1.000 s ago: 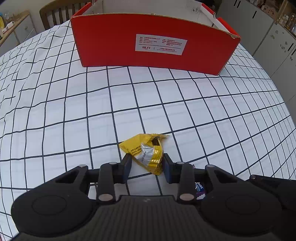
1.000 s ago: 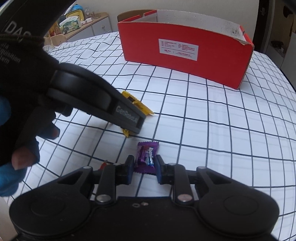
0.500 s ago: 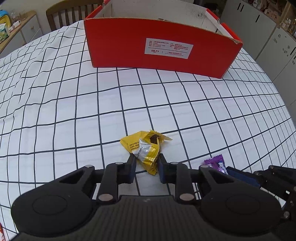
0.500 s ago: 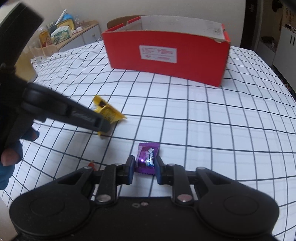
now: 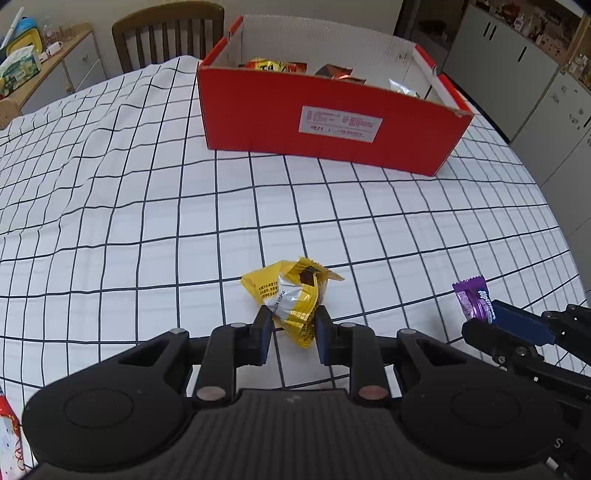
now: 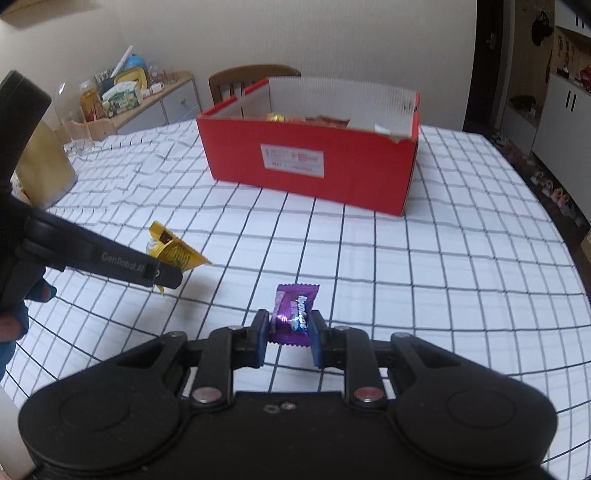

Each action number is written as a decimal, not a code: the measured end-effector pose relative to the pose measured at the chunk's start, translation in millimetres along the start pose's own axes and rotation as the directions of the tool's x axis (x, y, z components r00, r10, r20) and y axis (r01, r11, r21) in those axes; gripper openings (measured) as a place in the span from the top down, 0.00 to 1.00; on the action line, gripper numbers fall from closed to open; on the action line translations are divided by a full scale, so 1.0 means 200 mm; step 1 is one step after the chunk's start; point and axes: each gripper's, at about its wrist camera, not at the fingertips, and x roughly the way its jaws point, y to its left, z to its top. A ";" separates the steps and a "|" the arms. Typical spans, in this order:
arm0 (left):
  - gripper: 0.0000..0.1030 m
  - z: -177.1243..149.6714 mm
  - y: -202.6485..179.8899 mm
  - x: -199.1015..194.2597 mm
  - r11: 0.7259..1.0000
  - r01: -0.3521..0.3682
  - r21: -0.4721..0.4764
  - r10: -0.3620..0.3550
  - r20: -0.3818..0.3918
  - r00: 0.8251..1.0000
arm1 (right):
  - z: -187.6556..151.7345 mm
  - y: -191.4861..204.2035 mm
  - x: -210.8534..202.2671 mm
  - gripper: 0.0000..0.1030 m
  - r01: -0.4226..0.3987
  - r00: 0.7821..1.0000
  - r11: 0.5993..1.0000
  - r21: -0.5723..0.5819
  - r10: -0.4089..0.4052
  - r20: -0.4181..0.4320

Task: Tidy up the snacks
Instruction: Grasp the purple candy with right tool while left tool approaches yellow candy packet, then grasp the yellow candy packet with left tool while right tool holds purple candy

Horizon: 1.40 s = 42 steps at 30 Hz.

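Note:
My left gripper [image 5: 291, 334] is shut on a yellow and silver snack packet [image 5: 288, 295] and holds it above the checked tablecloth [image 5: 147, 221]. My right gripper [image 6: 286, 338] is shut on a purple candy [image 6: 291, 314], also lifted; the candy shows in the left wrist view [image 5: 474, 299] at the right. The left gripper with the yellow packet [image 6: 173, 251] shows at the left of the right wrist view. A red cardboard box [image 5: 332, 125], open on top with several snacks inside, stands at the far side of the table; it also shows in the right wrist view [image 6: 306, 162].
A wooden chair [image 5: 168, 33] stands behind the box. A sideboard [image 6: 147, 99] with clutter is at the far left. White cabinets [image 5: 517, 66] stand at the right. A red-and-white wrapper [image 5: 7, 435] lies at the near left edge.
Both grippers have risen and pulled back with their snacks. The box now looks farther and its inside has come into view.

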 end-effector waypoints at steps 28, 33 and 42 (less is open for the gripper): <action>0.77 0.16 -0.06 -0.07 0.998 0.019 0.061 -0.024 0.078 0.997 | 0.29 -0.18 -0.14 0.80 0.036 0.986 0.998 0.055 -0.044 0.163; 0.77 0.13 -0.09 0.00 0.995 0.038 0.090 -0.043 0.051 0.998 | 0.22 -0.18 -0.11 0.80 0.029 0.991 0.997 0.076 -0.039 0.130; 0.27 0.07 -0.12 0.05 0.991 0.042 0.130 -0.053 0.079 0.995 | 0.17 -0.20 -0.12 0.80 0.033 0.992 0.995 0.093 -0.044 0.114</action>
